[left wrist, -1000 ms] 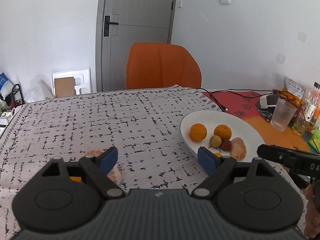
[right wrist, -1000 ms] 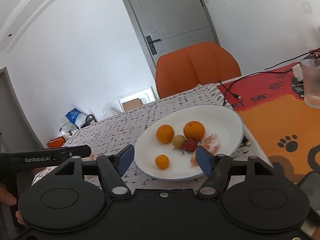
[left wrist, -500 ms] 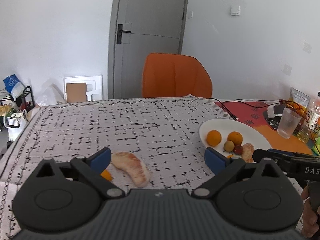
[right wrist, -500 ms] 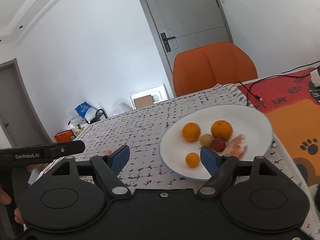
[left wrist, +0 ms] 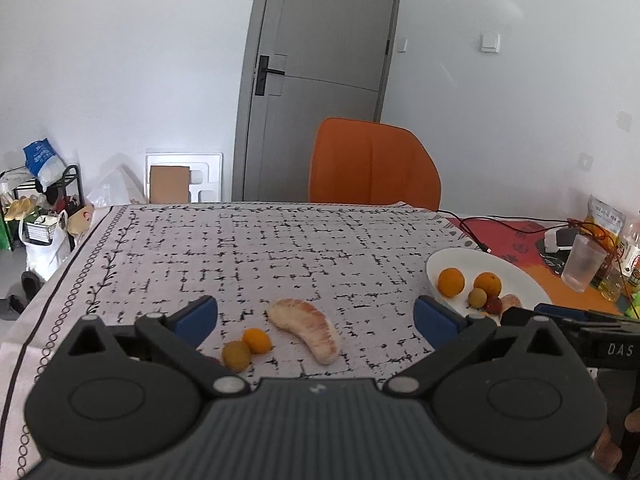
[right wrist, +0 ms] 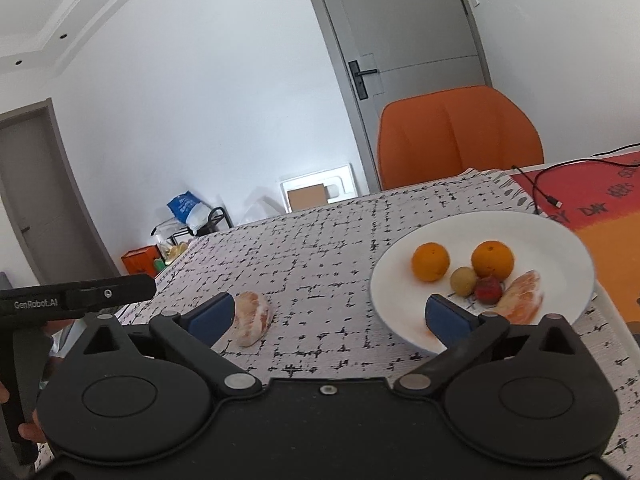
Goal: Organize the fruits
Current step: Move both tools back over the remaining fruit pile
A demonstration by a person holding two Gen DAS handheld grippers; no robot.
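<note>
A white plate holds two oranges, a longan, a red lychee and a pomelo segment; it also shows at the right in the left wrist view. On the tablecloth lie a peeled pomelo segment, a small kumquat and a brownish longan. My left gripper is open and empty, held back above these loose fruits. My right gripper is open and empty, between the loose segment and the plate.
An orange chair stands behind the table. A black cable, a glass, bottles and a snack bag crowd the red mat at the right. The table's left edge drops to floor clutter.
Both grippers have pulled back and risen. The loose pomelo segment, kumquat and longan have come into full view in front of the left gripper. The right gripper has swung left.
</note>
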